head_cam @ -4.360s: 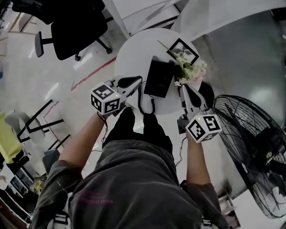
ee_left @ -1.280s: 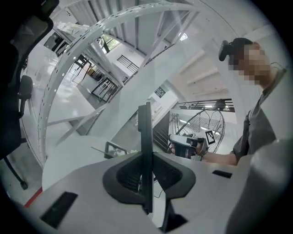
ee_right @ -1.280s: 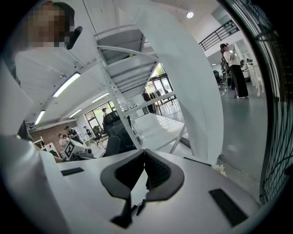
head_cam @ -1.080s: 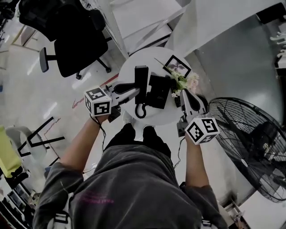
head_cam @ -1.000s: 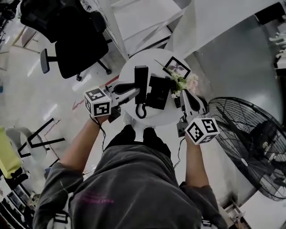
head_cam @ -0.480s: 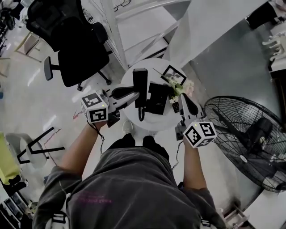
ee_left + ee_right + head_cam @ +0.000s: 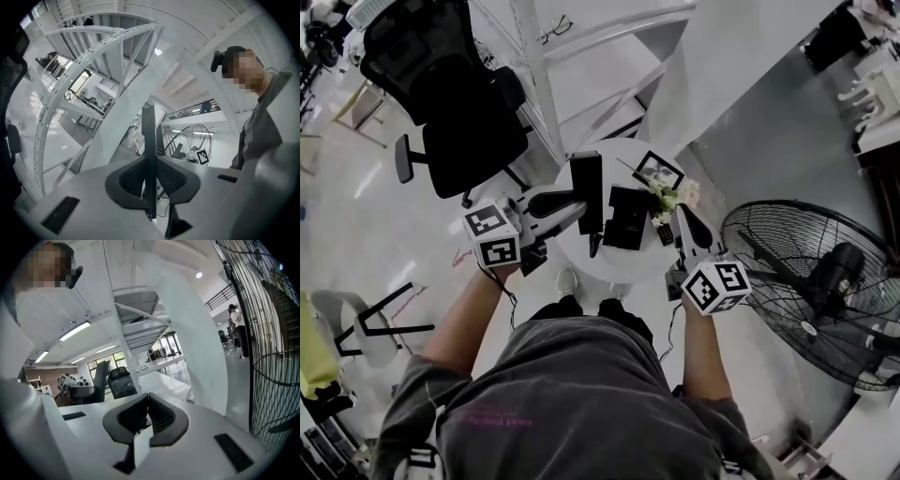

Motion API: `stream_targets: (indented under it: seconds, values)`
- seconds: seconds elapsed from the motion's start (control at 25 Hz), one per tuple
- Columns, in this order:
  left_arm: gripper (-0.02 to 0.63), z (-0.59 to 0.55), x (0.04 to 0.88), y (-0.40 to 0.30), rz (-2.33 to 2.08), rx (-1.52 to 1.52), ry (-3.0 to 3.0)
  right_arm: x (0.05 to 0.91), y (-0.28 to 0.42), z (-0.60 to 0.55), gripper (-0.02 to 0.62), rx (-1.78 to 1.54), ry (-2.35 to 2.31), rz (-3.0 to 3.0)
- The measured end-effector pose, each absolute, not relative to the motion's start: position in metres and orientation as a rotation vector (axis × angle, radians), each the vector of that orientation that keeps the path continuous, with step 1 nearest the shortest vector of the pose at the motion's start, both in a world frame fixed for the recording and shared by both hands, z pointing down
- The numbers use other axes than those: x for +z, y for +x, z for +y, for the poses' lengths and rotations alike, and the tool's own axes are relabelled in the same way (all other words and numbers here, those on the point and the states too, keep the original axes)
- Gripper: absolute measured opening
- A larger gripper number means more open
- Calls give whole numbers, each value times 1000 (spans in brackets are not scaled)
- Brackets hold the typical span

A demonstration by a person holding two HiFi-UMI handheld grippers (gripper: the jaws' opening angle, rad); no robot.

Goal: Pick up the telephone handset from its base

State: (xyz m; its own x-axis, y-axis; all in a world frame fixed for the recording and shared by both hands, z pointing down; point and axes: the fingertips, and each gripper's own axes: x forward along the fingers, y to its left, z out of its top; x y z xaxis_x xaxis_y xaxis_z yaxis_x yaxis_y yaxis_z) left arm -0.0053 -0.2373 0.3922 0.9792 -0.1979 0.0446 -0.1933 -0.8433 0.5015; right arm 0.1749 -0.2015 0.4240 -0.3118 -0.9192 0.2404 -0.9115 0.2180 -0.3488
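left gripper (image 7: 574, 200): clamped on the handset (image 7: 587, 187), pads squeezing its narrow sides
handset: off the base (image 7: 628, 217), just beside it at its 9 o'clock, over the round table (image 7: 614, 155)
right gripper (image 7: 687, 218): pinched closed, holding nothing, at the base's 3 o'clock
fan (image 7: 811, 281): table's 4 o'clock

Grey T-shirt (image 7: 581, 403), black trousers (image 7: 623, 319) — 2 white, cube-marked grippers (image 7: 579, 200) (image 7: 685, 214).

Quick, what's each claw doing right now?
Left claw: closed on the telephone handset.
Right claw: closed, empty.
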Motion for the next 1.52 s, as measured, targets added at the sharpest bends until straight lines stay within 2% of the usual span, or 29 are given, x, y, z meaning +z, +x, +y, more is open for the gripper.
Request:
stream_targets:
  seconds: [1.52]
  values:
    - [78, -231, 392, 1, -278, -16, 2588, 416, 176, -199, 18, -653, -1818, 2466]
